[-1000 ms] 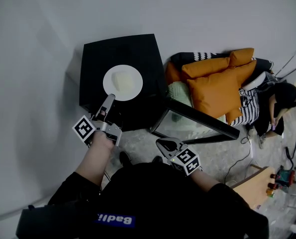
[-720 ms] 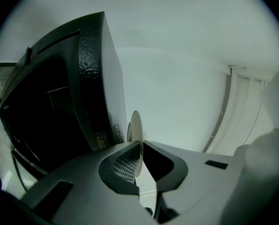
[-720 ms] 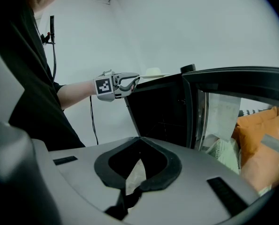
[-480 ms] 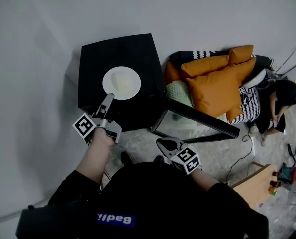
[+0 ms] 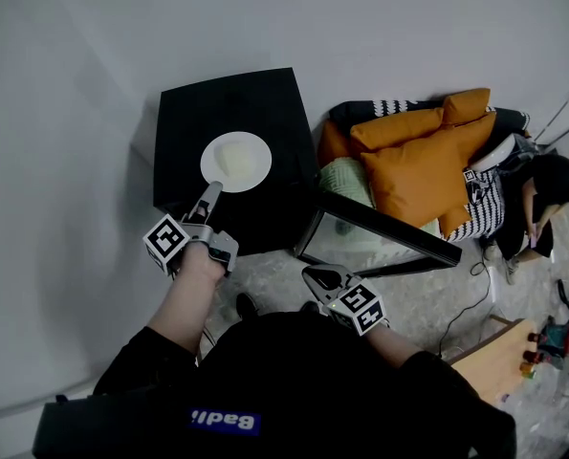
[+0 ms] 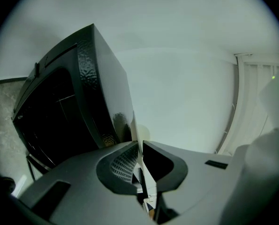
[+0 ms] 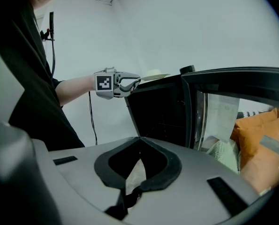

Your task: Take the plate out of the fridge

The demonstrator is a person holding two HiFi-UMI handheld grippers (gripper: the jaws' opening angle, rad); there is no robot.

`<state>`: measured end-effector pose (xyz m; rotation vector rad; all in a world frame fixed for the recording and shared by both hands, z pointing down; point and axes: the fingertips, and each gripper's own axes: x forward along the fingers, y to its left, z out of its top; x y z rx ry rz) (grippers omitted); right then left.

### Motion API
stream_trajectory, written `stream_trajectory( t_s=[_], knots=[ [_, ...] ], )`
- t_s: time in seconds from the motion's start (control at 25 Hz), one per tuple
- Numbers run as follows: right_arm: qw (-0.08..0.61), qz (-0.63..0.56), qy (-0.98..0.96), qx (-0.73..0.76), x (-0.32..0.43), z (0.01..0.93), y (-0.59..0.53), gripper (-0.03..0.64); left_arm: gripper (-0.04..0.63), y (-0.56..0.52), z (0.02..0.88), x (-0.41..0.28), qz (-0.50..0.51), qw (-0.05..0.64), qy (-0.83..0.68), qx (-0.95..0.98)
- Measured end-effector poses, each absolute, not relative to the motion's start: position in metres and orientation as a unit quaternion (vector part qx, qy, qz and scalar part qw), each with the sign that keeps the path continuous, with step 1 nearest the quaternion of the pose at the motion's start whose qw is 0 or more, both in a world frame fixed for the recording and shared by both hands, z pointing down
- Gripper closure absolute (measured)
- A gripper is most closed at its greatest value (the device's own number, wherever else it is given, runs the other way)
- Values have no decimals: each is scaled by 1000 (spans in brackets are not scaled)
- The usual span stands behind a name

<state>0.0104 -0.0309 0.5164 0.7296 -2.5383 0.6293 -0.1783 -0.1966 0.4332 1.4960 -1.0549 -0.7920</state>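
Atop fridge (image 5: pixel 251 103), left hand-held gripper (image 5: pixel 213 188) pinches plate (image 5: pixel 236 161) rim.

Handheld gripper pair, with wearer's clothing.
Left gripper (image 5: pixel 211 191) and right gripper (image 5: pixel 310 273): grey tapered bodies, dark ribbed inner pads, white cube faces printed with black square markers. Black short-sleeved top (image 5: pixel 294 381), with blue patch (image 5: pixel 222 421) carrying white lettering.

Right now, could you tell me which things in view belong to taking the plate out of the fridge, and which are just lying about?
Belongs to the job:
plate, resting on top of the fridge
open fridge door
left gripper, shut on the plate's rim

Just lying about:
orange cushions
green cushion
floor cable
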Motion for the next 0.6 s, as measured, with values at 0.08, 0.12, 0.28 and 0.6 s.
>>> stream_trajectory(
  t_s=[0.08,0.12,0.28,0.6],
  knots=[
    [212,227,-913,265,13,517,-31,607,569,-195,432,-176,-328,548,-448,626],
    [212,229,-912,267,14,517,-31,607,552,-195,432,-175,-325,548,-448,627],
    [208,233,-910,273,21,518,-29,607,498,-194,427,-170,-320,549,-444,632],
    [199,240,-909,276,27,519,-26,607,453,-191,429,-164,-295,560,-430,643]
  ],
)
